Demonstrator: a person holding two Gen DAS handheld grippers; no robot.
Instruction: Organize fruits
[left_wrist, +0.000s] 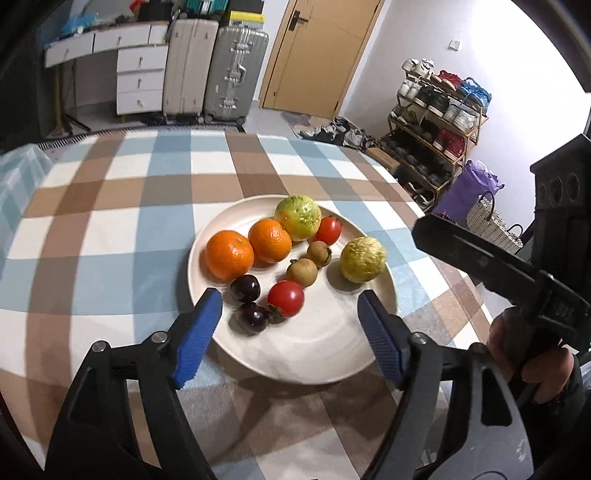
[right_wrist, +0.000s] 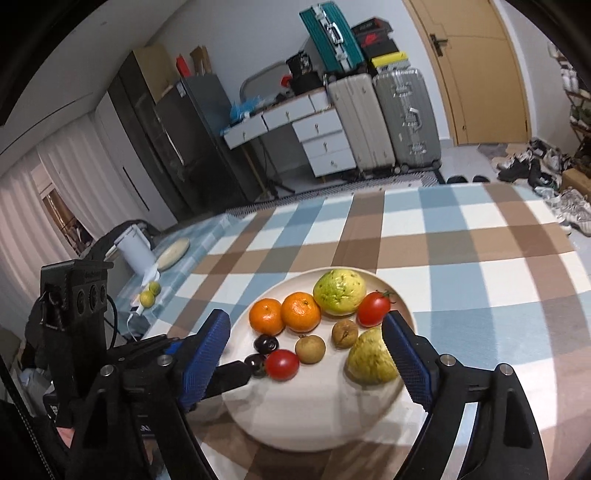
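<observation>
A white plate (left_wrist: 332, 343) on the checked tablecloth holds fruit in pairs: two oranges (left_wrist: 229, 254), two green-yellow guavas (left_wrist: 363, 259), two red tomatoes (left_wrist: 285, 297), two brown longans (left_wrist: 302, 271) and two dark cherries (left_wrist: 245, 288). My left gripper (left_wrist: 290, 308) is open and empty above the plate's near edge. My right gripper (right_wrist: 306, 332) is open and empty over the plate (right_wrist: 325, 417); its right finger is beside the near guava (right_wrist: 369, 360). The oranges (right_wrist: 301, 311) and tomato (right_wrist: 281, 364) show there too.
The checked table (left_wrist: 110, 221) stretches around the plate. At its far left are a white kettle (right_wrist: 135, 249), a flat disc and two green fruits (right_wrist: 149, 293). Suitcases, drawers, a door and a shoe rack (left_wrist: 432, 122) stand beyond. The right gripper's body (left_wrist: 491, 266) is at right.
</observation>
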